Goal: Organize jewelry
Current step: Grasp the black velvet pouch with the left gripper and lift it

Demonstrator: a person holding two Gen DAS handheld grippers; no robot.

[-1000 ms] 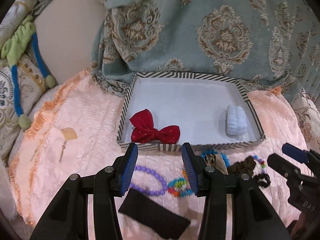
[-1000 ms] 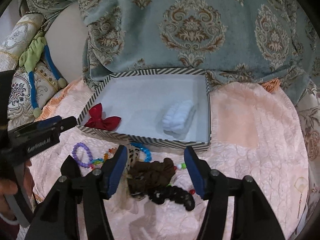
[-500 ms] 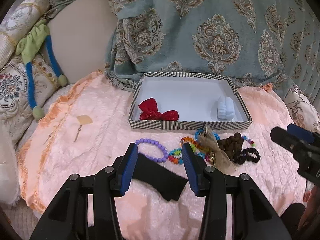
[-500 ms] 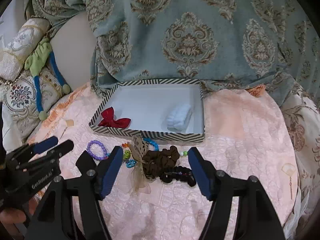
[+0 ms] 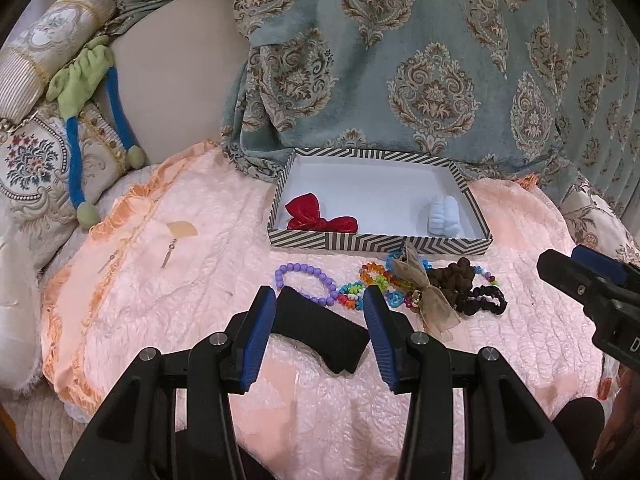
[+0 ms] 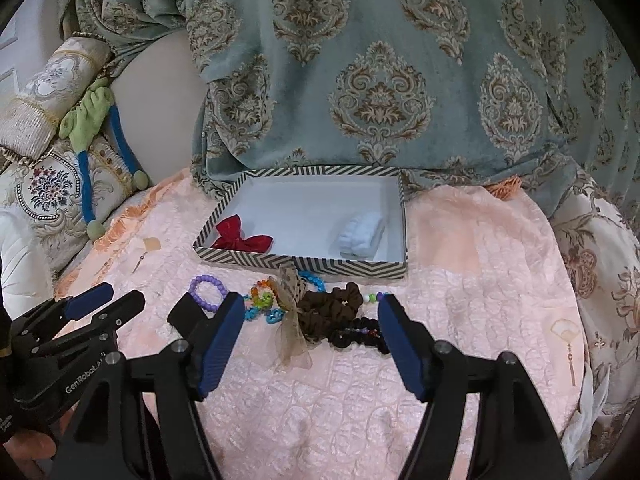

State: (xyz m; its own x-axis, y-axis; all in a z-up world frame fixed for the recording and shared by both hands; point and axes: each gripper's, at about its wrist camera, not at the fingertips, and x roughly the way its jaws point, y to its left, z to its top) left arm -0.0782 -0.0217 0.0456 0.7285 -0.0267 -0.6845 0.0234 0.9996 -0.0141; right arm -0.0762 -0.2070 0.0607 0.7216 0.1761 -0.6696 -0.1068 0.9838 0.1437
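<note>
A striped box (image 5: 378,242) (image 6: 304,263) on the pink cloth holds a red bow (image 5: 318,217) (image 6: 240,237) and a pale blue scrunchie (image 5: 444,216) (image 6: 362,235). In front of it lie a purple bead bracelet (image 5: 306,279) (image 6: 208,290), colourful bracelets (image 5: 374,280) (image 6: 262,300), a tan ribbon bow (image 5: 428,300) (image 6: 292,320), a brown scrunchie (image 5: 454,278) (image 6: 324,308), a black scrunchie (image 5: 482,300) (image 6: 358,334) and a black pouch (image 5: 320,334). My left gripper (image 5: 320,300) is open and empty above the pouch. My right gripper (image 6: 312,306) is open and empty over the scrunchies.
A teal patterned drape (image 5: 400,60) hangs behind the box. Embroidered cushions and a green and blue tassel cord (image 5: 80,92) lie at the left. A small earring with a tag (image 5: 176,236) lies on the cloth at the left. Another earring (image 6: 568,340) lies at the right.
Both grippers have pulled back and up from the box, so more of the cloth and the jewelry pile shows. Both stay open and empty.
</note>
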